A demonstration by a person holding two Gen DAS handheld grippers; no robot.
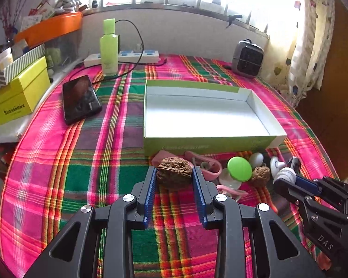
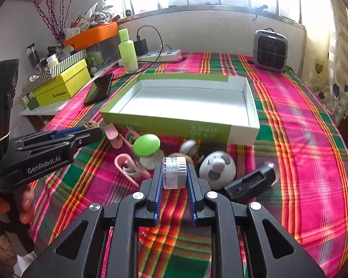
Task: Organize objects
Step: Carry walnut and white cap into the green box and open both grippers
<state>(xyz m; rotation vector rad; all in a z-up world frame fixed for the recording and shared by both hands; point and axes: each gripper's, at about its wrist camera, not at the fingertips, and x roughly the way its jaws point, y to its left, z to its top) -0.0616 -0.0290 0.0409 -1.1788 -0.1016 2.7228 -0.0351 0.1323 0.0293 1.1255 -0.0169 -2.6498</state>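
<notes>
While left tool (image 1: 174, 176) clamps walnut (image 1: 174, 172), right tool (image 2: 174, 173) grips clear cylinder (image 2: 174, 172) before tray (image 2: 185, 125)

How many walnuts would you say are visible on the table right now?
2: one walnut held between the left gripper fingers, another walnut on the cloth beside the green-capped mushroom toy. Others may hide under clutter.

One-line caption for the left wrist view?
Left gripper clamps a walnut in front of the empty green box on plaid cloth.
</notes>
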